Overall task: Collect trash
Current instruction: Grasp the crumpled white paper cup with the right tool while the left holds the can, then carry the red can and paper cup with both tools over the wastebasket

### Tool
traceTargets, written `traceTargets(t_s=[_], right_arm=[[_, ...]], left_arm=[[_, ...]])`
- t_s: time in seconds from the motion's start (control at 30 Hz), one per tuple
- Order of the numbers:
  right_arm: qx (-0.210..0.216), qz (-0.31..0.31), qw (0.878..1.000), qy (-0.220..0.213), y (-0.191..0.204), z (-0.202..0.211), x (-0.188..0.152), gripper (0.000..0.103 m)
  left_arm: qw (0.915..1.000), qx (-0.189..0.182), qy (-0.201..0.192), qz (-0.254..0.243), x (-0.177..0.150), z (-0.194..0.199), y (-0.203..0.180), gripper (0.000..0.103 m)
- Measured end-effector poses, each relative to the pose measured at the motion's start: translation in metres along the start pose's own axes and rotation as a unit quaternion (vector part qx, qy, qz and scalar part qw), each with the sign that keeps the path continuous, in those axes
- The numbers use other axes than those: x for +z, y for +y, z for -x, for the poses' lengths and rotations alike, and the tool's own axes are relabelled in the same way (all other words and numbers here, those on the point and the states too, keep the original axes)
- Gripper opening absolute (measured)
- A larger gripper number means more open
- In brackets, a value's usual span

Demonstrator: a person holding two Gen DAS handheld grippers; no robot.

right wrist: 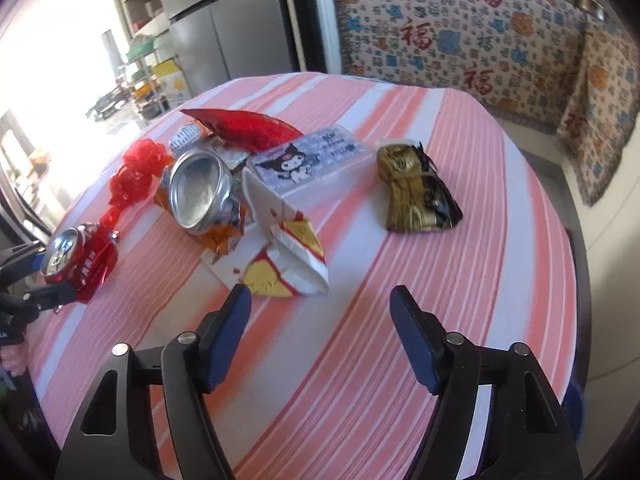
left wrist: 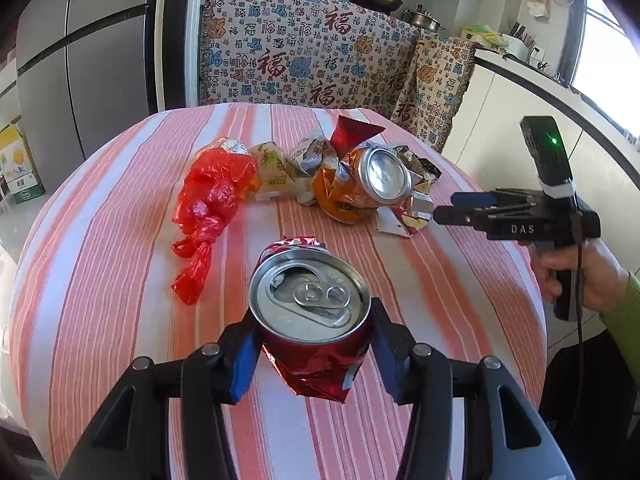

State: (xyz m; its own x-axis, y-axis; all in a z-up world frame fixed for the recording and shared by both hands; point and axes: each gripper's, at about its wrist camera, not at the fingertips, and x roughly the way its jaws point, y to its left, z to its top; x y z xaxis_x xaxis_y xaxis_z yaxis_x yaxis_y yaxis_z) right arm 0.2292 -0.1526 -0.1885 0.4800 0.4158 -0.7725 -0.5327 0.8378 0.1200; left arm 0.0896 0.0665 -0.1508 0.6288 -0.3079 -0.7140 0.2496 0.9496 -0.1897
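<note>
My left gripper (left wrist: 310, 344) is shut on a crushed red can (left wrist: 312, 320), its opened top facing the camera; the can also shows in the right wrist view (right wrist: 76, 260) at the far left. My right gripper (right wrist: 320, 312) is open and empty above the striped tablecloth (right wrist: 440, 280), and shows in the left wrist view (left wrist: 452, 206) at the right. A crushed orange can (left wrist: 360, 184) (right wrist: 200, 192), a red plastic bag (left wrist: 208, 204) (right wrist: 132, 176), a torn white-and-yellow carton (right wrist: 288, 256), a purple cartoon box (right wrist: 308, 160) and a gold wrapper (right wrist: 420, 192) lie on the table.
A red foil wrapper (left wrist: 354, 132) and other paper scraps (left wrist: 272, 168) sit in the pile. A patterned cloth (left wrist: 312, 52) covers furniture behind the table. A grey fridge (left wrist: 80, 60) stands at the left, a white counter (left wrist: 520, 92) at the right.
</note>
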Motion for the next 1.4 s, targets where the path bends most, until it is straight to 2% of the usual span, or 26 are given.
traceTargets(t_s=[0.1, 0.17, 0.23, 0.3, 0.37, 0.43, 0.5, 0.6, 0.7, 0.83, 0.93, 1.07, 1.2, 1.3, 1.4], right_arm=[[0.027, 0.023, 0.999, 0.016, -0.001, -0.015, 0.013, 0.069], [0.029, 0.032, 0.999, 0.024, -0.001, -0.024, 0.017, 0.065], [0.039, 0.037, 0.998, 0.028, -0.001, -0.031, 0.017, 0.054], [0.060, 0.030, 0.997, 0.036, -0.003, -0.033, 0.015, 0.022], [0.070, 0.025, 0.997, 0.032, -0.001, -0.025, 0.008, 0.022], [0.061, 0.012, 0.998, 0.028, 0.000, -0.013, -0.001, 0.020], [0.051, -0.020, 0.998, 0.024, -0.003, 0.003, -0.013, 0.011], [0.029, -0.082, 0.996, 0.027, -0.009, 0.027, -0.038, 0.011], [0.031, -0.128, 0.991, 0.020, -0.009, 0.050, -0.064, 0.011], [0.017, -0.158, 0.987, 0.000, 0.000, 0.074, -0.086, 0.011], [-0.011, -0.156, 0.988, -0.008, 0.009, 0.085, -0.095, 0.011], [-0.028, -0.141, 0.990, -0.001, 0.016, 0.082, -0.098, 0.013], [-0.029, -0.137, 0.990, 0.000, 0.012, 0.078, -0.099, 0.015], [-0.027, -0.133, 0.991, -0.003, 0.011, 0.077, -0.098, 0.022], [-0.026, -0.130, 0.991, -0.004, 0.011, 0.076, -0.095, 0.023]], left_arm=[[1.0000, -0.001, 0.000, -0.001, 0.000, 0.001, -0.001, 0.051], [1.0000, -0.002, 0.000, -0.001, -0.001, 0.002, -0.001, 0.051], [1.0000, -0.002, 0.001, -0.003, -0.001, 0.002, -0.003, 0.051], [1.0000, -0.002, 0.004, -0.005, -0.003, 0.002, -0.005, 0.051], [1.0000, -0.004, 0.006, -0.007, -0.003, 0.002, -0.007, 0.051], [0.9999, -0.007, 0.005, -0.007, -0.003, 0.002, -0.009, 0.051], [0.9999, -0.011, 0.004, -0.008, -0.003, 0.003, -0.012, 0.051], [0.9997, -0.020, 0.005, -0.011, -0.006, 0.003, -0.019, 0.051], [0.9994, -0.031, 0.009, -0.015, -0.008, 0.001, -0.030, 0.051], [0.9987, -0.046, 0.009, -0.023, -0.009, 0.000, -0.048, 0.051], [0.9980, -0.053, 0.009, -0.034, -0.009, -0.001, -0.062, 0.051], [0.9973, -0.056, 0.013, -0.046, -0.010, -0.009, -0.077, 0.051], [0.9970, -0.057, 0.015, -0.050, -0.009, -0.014, -0.085, 0.051], [0.9969, -0.057, 0.017, -0.052, -0.010, -0.015, -0.086, 0.051], [0.9969, -0.055, 0.016, -0.054, -0.010, -0.015, -0.086, 0.051]])
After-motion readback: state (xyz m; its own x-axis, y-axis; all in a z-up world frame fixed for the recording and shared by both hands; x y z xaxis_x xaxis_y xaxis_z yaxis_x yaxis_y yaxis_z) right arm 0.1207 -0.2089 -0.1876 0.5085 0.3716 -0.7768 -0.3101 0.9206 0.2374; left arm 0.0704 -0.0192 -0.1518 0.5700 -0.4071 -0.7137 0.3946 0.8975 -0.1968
